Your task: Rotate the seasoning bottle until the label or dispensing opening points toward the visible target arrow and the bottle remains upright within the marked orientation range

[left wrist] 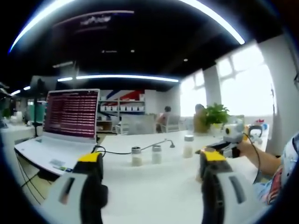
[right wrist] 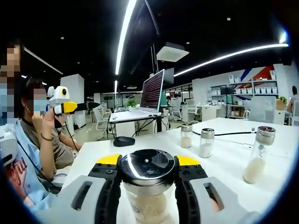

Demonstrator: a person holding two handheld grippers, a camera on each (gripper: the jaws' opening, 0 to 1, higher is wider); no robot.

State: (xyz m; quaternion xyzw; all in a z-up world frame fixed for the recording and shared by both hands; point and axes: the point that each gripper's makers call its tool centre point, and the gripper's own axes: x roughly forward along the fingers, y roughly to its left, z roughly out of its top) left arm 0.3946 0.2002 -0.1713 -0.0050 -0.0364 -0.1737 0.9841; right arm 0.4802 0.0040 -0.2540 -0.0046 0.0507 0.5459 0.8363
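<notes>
Glass and a dark metal cap sit squarely between the jaws of the right gripper (right wrist: 148,184), which is clamped on the seasoning bottle (right wrist: 147,186) just below its cap. The bottle stands upright on the white table (right wrist: 224,163), its long axis vertical, right in front of this gripper, so the right hand is the one placed to turn it. Which way its label or opening faces cannot be told, and no target arrow can be made out. Three more shakers (right wrist: 206,143) stand well apart beyond it. The left gripper (left wrist: 152,175) is held with its jaws apart and holding nothing, facing a laptop (left wrist: 65,123) and the far shakers.
</notes>
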